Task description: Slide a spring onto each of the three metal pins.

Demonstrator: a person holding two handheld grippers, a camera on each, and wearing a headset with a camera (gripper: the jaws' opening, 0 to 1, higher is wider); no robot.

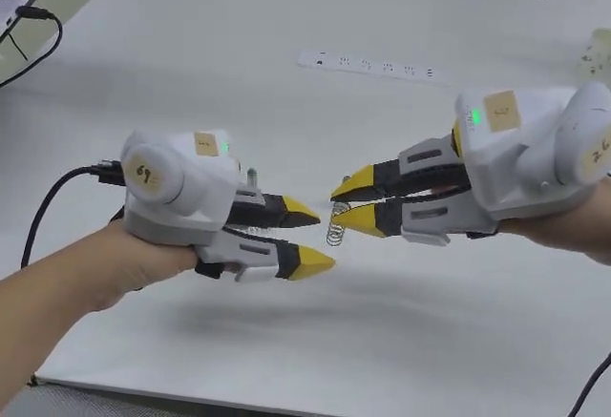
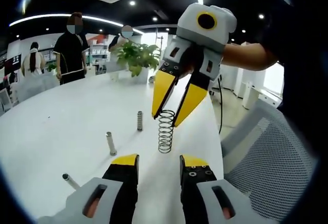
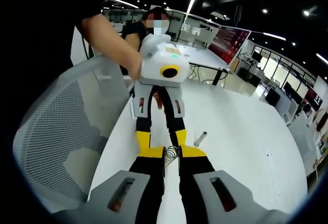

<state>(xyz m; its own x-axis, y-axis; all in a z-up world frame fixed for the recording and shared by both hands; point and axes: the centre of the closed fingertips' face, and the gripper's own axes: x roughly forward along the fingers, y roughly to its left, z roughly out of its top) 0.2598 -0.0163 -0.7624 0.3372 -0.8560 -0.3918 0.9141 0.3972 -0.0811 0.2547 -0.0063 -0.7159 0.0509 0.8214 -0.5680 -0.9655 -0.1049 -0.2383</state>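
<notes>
Fingers [image 2: 192, 98] on the right gripper [image 1: 336, 202] are clamped on the top coils of the spring [image 2: 165, 130], which hangs straight down from them over the surface [image 1: 286, 112]. Left gripper [image 1: 323, 238] faces it head-on, fingers spread apart. Three metal pins [image 2: 139, 120] sit on the surface ahead and left of those fingers, kinda in a row.

A round sticker [image 1: 143, 174] on the rear of the left hand-held gripper [image 1: 321, 238] reads "69".

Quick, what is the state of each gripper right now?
Left gripper: open, holding nothing.
Right gripper: closed on the top end of the spring.
</notes>
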